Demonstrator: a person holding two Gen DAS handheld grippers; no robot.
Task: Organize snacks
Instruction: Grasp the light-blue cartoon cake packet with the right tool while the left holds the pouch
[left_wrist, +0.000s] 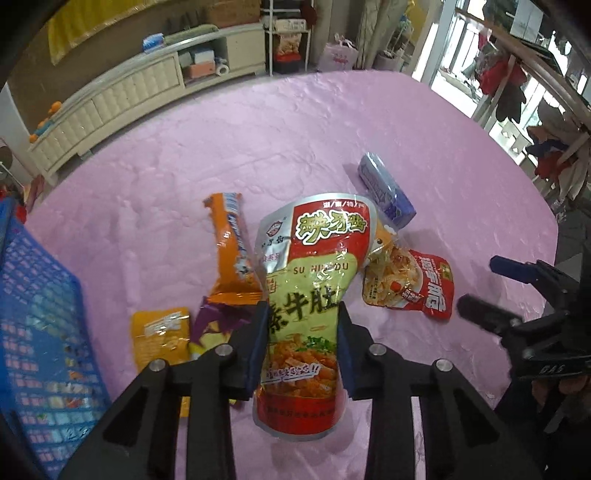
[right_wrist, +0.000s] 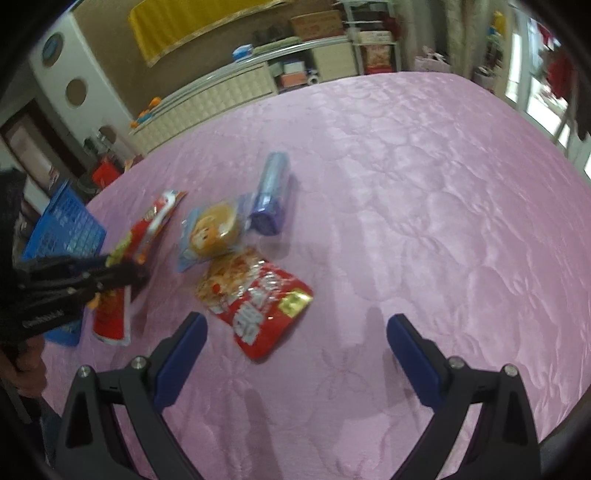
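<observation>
Pads of your left gripper (left_wrist: 302, 317) pinch the red-and-green pouch (left_wrist: 314, 288) at its waist, its upper half standing above the pink tablecloth (left_wrist: 258, 140); the orange wrapper (left_wrist: 232, 251) sits just left, the blue basket (left_wrist: 40, 332) at the frame's left edge. In the right wrist view your right gripper (right_wrist: 297, 328) spreads wide, holding nothing, over bare cloth, the red packet (right_wrist: 258, 302) just beyond its left finger; the purple pack (right_wrist: 271, 195) lies farther off, perhaps clear of the bun bag (right_wrist: 212, 229).

Soft daylight from blown-out windows (left_wrist: 458, 70) at right — glare on wrappers, blurred edges, dark fisheye corners.
</observation>
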